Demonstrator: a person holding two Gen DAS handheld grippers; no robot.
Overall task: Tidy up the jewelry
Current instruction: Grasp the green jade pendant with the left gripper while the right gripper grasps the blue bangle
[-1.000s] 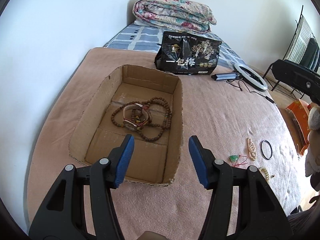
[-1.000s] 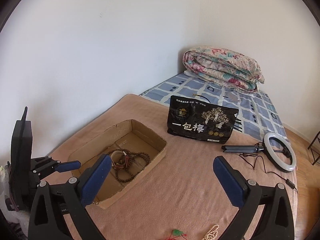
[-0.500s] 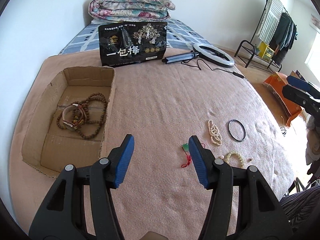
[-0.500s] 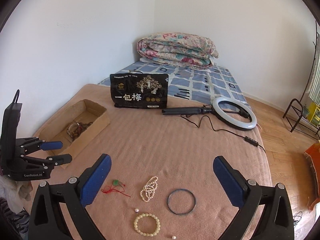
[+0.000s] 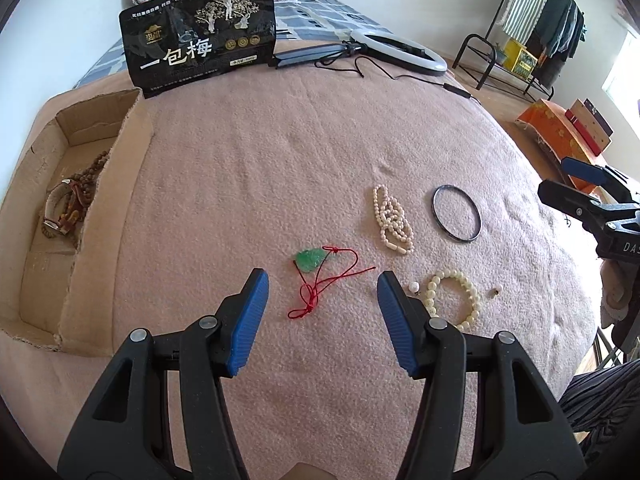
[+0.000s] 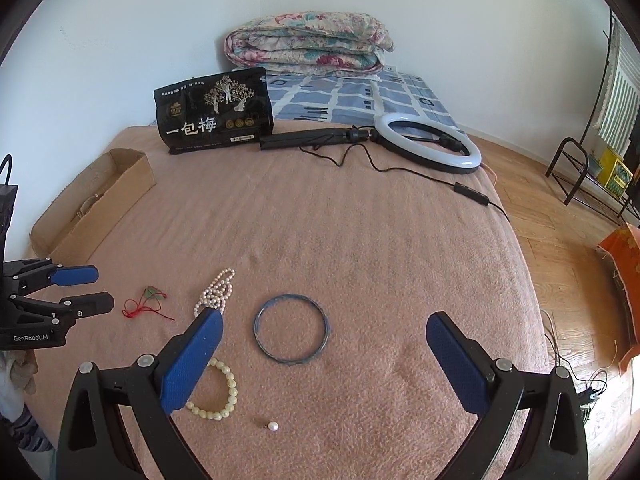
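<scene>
- Left gripper [image 5: 322, 286]: blue-padded jaws stand partly apart, nothing between the pads; it hangs over the pink blanket [image 5: 280, 152], framing the green leaf pendant on a red cord [image 5: 308, 260].
- Right gripper [image 6: 324, 330]: jaws spread wide, empty, above the dark blue-grey bangle [image 6: 292, 330].
- Left wrist view only: inside of the open cardboard box [image 5: 100, 184] at the blanket's left edge, holding brown wooden beads and a watch-like band [image 5: 68, 208].
- Right wrist view shows only the box's outer wall.
- White pearl strand [image 5: 392, 220] lies between pendant and bangle; cream bead bracelet [image 5: 454, 300] sits nearer, just beside the left gripper's right finger.
- Loose pearls: two flank the bracelet in the left view; the right view shows one [image 6: 273, 426].
</scene>
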